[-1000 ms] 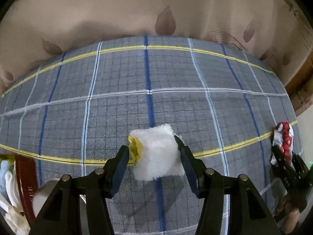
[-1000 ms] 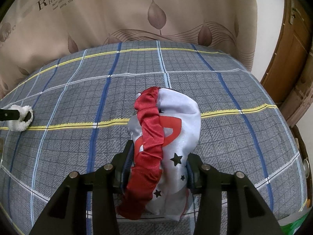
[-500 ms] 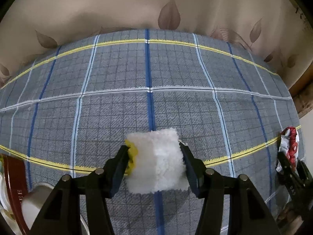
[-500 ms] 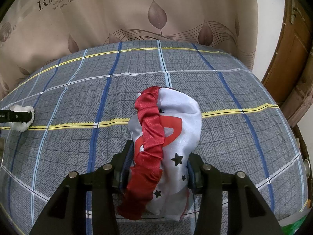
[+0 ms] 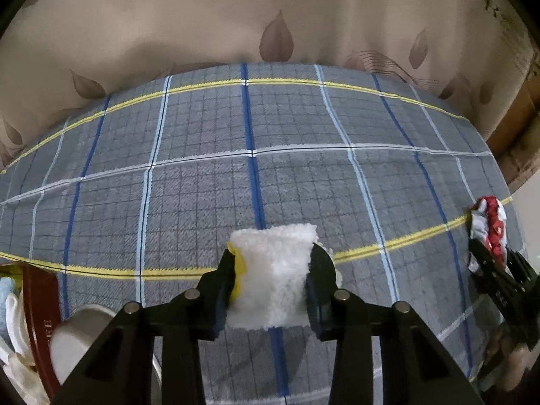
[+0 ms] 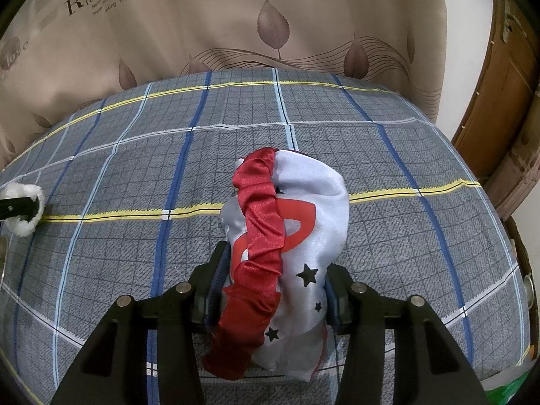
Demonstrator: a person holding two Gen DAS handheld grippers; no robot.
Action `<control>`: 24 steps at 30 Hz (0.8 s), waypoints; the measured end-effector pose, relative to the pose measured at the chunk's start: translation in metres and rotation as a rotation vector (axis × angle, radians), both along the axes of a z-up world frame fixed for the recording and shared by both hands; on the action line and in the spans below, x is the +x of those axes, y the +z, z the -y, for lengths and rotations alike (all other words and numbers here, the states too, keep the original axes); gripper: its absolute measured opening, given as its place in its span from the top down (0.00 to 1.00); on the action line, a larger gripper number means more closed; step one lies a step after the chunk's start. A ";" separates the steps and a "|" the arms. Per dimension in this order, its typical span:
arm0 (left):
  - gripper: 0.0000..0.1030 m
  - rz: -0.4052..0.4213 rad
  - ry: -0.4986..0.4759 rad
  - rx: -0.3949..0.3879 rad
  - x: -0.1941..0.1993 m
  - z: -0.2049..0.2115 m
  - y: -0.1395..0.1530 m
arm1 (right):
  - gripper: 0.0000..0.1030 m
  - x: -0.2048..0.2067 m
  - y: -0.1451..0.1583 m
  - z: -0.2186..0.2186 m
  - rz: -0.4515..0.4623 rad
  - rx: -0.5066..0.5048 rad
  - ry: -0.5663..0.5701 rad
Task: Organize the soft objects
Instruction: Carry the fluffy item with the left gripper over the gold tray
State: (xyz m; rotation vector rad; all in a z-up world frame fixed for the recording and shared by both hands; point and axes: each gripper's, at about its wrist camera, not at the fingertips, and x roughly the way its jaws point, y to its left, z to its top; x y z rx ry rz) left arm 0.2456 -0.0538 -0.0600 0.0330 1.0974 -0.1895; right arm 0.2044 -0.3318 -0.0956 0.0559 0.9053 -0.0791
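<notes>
Fluffy white pad (image 5: 275, 276): we squeezed it in left hand-held gripper (image 5: 273, 280), jaws just closing; right hand-held gripper (image 6: 275, 290) clamped satin pouch (image 6: 290, 236), at our 3 o'clock.

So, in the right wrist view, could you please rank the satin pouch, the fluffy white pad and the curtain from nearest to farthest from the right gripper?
1. satin pouch, clamped in the right gripper.
2. fluffy white pad, far left, in the left gripper.
3. curtain, behind the bed.

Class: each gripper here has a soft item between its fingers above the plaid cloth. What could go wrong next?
1. The fluffy white item is squeezed narrow by the left gripper, whose jaws have just been closing; it may stay deformed or slip out.
2. The red-and-white satin piece in the right gripper looks slick; its loose end could snag on the plaid cloth.
</notes>
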 end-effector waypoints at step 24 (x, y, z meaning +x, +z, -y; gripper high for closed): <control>0.64 0.072 0.022 0.019 -0.096 -0.082 0.090 | 0.54 0.001 0.000 -0.001 -0.002 -0.003 -0.002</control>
